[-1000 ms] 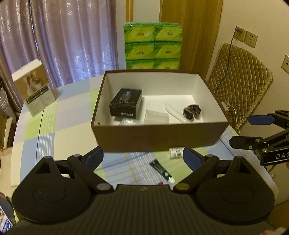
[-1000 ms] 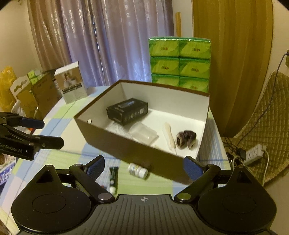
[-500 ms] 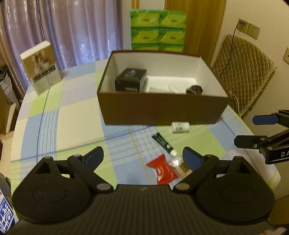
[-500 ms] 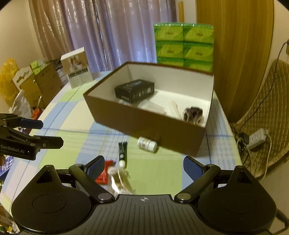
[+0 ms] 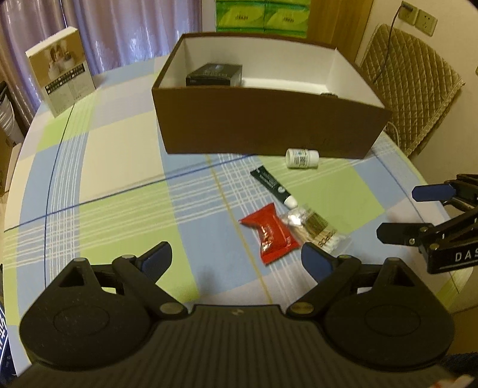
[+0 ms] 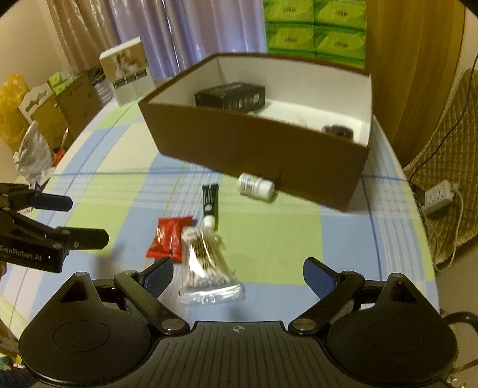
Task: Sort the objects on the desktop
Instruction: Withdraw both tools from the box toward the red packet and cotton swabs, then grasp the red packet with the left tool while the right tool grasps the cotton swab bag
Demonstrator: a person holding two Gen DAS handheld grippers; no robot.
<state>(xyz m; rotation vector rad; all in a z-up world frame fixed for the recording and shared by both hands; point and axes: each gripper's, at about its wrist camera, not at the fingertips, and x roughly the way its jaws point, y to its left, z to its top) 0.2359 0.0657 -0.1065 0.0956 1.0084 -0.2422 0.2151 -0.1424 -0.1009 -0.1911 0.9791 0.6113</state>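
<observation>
A brown box (image 5: 269,125) (image 6: 254,143) with a white inside stands on the checked tablecloth and holds a black carton (image 5: 213,74) (image 6: 230,97). In front of it lie a white pill bottle (image 5: 301,158) (image 6: 256,185), a dark tube (image 5: 272,186) (image 6: 210,203), a red sachet (image 5: 270,232) (image 6: 168,240) and a clear bag of cotton swabs (image 5: 315,229) (image 6: 207,268). My left gripper (image 5: 236,261) is open, low over the cloth, just short of the sachet. My right gripper (image 6: 237,276) is open too, with the swab bag between its fingers' reach.
A tan and white carton (image 5: 59,86) (image 6: 128,70) stands at the far left of the round table. Green tissue packs (image 5: 263,15) (image 6: 316,29) are stacked behind the box. A quilted chair (image 5: 415,86) is at the right; cardboard boxes and bags (image 6: 38,119) sit off the left edge.
Both grippers have pulled back and dropped lower. The sachet and swab bag have come into view in front of them, and the box interior is now mostly hidden by its front wall.
</observation>
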